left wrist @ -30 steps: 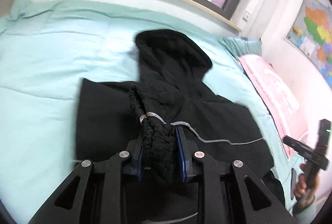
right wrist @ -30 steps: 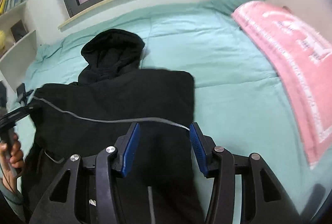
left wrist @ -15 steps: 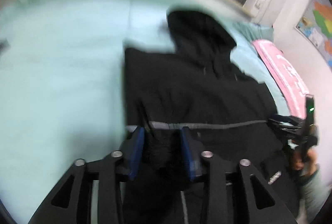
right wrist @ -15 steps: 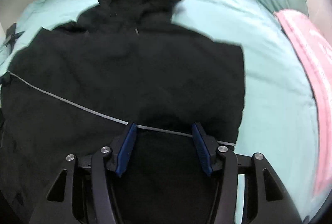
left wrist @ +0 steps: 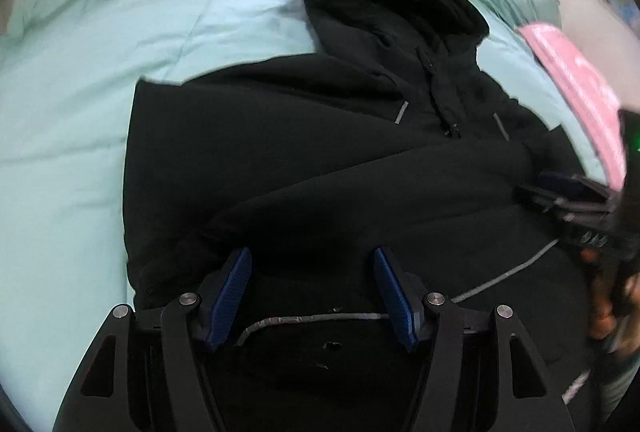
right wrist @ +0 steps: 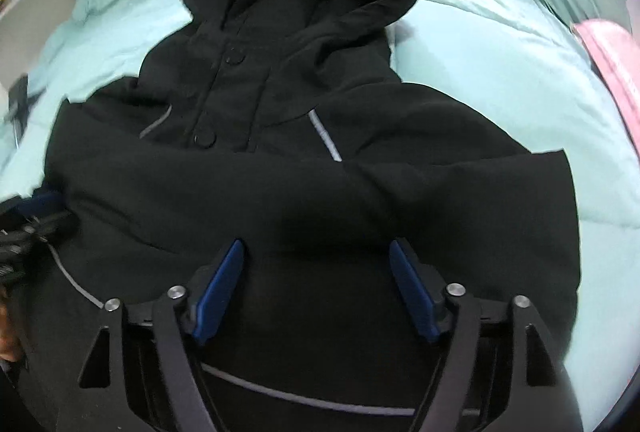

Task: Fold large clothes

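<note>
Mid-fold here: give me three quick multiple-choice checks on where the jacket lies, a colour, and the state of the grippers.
1. The black jacket lies on:
A. the pink blanket
B. the mint-green bedspread
C. a wooden floor

2. The gripper pads are:
A. blue
B. red
C. white

3. The left gripper and the right gripper are:
A. both clamped on a sleeve
B. one open, one shut
C. both open

Answers:
1 B, the mint-green bedspread shows around the jacket, and the pink blanket lies off to the side.
2 A, the pads are blue in both views.
3 C, each pair stands wide apart, gripping nothing.
</note>
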Tool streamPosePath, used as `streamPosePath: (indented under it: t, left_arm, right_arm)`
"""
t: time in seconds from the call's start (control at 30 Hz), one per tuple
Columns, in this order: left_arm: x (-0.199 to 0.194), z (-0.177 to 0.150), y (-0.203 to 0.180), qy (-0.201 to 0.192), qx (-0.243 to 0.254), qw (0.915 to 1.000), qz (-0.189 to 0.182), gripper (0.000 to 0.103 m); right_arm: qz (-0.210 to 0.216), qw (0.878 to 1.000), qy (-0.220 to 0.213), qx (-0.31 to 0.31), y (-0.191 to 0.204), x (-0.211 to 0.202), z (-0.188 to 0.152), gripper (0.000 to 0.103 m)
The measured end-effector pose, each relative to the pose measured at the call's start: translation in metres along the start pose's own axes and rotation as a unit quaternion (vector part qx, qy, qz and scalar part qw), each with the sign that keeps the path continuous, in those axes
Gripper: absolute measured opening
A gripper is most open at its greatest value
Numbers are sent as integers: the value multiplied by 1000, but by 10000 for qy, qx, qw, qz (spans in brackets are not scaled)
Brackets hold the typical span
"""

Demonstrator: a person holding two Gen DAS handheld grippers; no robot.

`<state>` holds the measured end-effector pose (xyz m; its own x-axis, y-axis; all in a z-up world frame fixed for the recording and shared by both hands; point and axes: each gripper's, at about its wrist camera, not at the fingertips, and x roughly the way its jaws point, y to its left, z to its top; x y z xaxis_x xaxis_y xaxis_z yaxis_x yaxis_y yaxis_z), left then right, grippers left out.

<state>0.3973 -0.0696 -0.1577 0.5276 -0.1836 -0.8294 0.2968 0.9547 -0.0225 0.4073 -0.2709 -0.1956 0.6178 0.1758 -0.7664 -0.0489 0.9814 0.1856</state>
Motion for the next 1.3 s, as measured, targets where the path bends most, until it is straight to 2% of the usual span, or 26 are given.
streamPosePath:
  t: [0.07, 0.13, 0.23, 0.37, 0.47, 0.53, 0.6, 0.67, 0.73, 0.97, 1.1, 1.2, 1.27, 1.3]
  left_arm:
    - [-5, -5, -10, -127, 264, 9992, 254, 65]
    - [-17, -7, -10, -252, 240, 9992, 212, 65]
    - [-56, -20, -3, -570, 40, 9980, -269, 65]
    - [-97, -43, 7, -826, -180, 9939, -706, 65]
    - [-90, -59, 16, -669, -383, 9935, -832, 65]
    - [-71, -69, 20, -607, -545, 9928, -872, 65]
    - [-51, -78, 21, -689, -609, 9917, -895, 65]
    - [-52, -83, 11, -904, -442, 9932, -578, 65]
    - [-53, -85, 10, -947, -364, 9939, -443, 65]
    - [-53, -85, 12, -1120, -404, 9913, -570, 65]
    - [-54, -87, 11, -978, -348, 9934, -488, 65]
    - [-62, -72, 11, -500, -347, 9969, -497, 65]
    - [-83, -50, 17, -249, -543, 9956, -726, 65]
    - [-94, -40, 18, -236, -573, 9951, -764, 65]
  right_arm:
    - [7, 10000, -44, -61, -1, -4, -1, 78]
    - [89, 9999, -62, 5, -5, -19, -7, 78]
    - [293, 9991, -309, -76, -9, -66, -30, 78]
    - [287, 9977, -564, -224, -6, -119, -65, 78]
    - [175, 9988, -412, -189, -13, -114, -93, 78]
    - [105, 9992, -319, -209, -14, -89, -105, 78]
    - [107, 9967, -736, -321, -13, -77, -127, 79]
    - [18, 9961, -856, -207, -12, -80, -129, 79]
    - [-14, 9961, -863, -204, -11, -80, -128, 79]
    - [49, 9946, -1033, -109, -14, -85, -133, 79]
    - [-5, 9964, -848, -85, -10, -79, -125, 80]
    - [-222, 9993, -305, -3, -5, -83, -110, 80]
    - [-322, 9994, 115, 1, 0, -99, -93, 79]
    - [-256, 9995, 189, 39, 0, -110, -83, 78]
